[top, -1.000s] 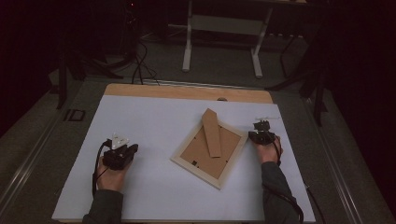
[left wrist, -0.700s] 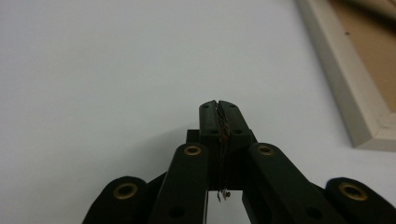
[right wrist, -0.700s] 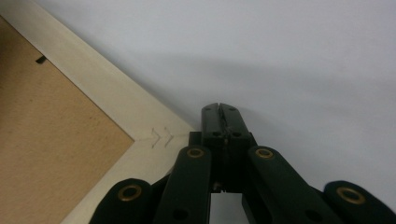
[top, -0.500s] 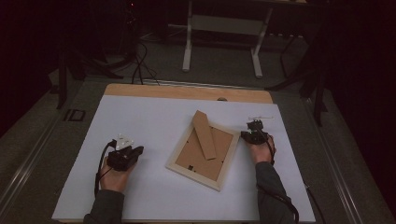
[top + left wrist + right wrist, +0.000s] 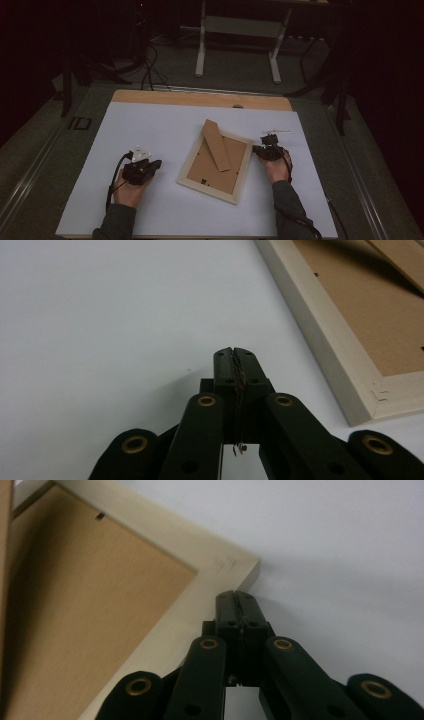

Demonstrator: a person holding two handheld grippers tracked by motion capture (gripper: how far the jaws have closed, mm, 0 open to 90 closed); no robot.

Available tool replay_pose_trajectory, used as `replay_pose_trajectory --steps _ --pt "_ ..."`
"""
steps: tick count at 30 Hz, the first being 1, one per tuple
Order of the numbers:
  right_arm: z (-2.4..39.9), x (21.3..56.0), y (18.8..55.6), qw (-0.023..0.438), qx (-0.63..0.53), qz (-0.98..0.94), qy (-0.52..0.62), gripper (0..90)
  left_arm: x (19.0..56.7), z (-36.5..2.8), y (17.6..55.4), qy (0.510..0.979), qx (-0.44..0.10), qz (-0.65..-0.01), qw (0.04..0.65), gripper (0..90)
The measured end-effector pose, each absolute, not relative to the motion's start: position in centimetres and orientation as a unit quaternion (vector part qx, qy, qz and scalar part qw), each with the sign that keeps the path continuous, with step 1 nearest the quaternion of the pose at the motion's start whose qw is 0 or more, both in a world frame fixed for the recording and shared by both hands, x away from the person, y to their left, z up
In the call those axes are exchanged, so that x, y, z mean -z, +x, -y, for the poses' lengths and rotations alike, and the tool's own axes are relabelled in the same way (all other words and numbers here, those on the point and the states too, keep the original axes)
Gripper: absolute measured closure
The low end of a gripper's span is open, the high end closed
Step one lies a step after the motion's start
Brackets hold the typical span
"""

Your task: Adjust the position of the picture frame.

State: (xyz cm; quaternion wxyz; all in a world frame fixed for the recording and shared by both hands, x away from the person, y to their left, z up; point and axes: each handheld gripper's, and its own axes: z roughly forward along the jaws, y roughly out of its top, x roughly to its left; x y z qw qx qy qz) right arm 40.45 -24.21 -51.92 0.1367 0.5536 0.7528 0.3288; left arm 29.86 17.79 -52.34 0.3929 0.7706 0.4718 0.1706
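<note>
A picture frame is lying face down on the white sheet that is covering the table, a little right of the sheet's middle. Its pale wooden border is surrounding a brown backing board, and a brown cardboard stand is running from the frame's far-left corner down toward its middle. The frame's long axis is slanting, from near-left to far-right across the sheet.

The right gripper is sitting at the frame's far-right corner, its jaws pressed together with nothing between them. In the right gripper view the closed tips are meeting the pale border just beside that corner; whether they are pressing on the wood or only resting at its edge is hard to tell. The frame is lying to the left of this gripper, so any sideways push from here would, by judgement, turn or slide the frame toward the left.

The left gripper is lying near the frame's left long side, with bare sheet showing between them. Its jaws are likewise together and empty; in the left gripper view the tips are pointing along the sheet with the frame's border off to the right. The right hand is the nearer one to the frame.

A small pale object, too small to identify, is lying just beyond the right gripper.
</note>
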Motion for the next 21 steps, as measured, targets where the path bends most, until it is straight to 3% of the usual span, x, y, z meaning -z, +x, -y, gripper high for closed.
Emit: replay_pose_trajectory --steps 14,21 --pt "23.2 52.7 37.0 0.109 -0.345 -0.770 0.525 90.0 53.2 -15.6 29.9 0.796 -0.136 -0.446 0.386 90.0" --pt "22.3 52.7 35.7 0.105 -0.346 -0.783 0.506 90.0 53.6 -14.9 29.8 0.805 -0.145 -0.439 0.372 90.0"
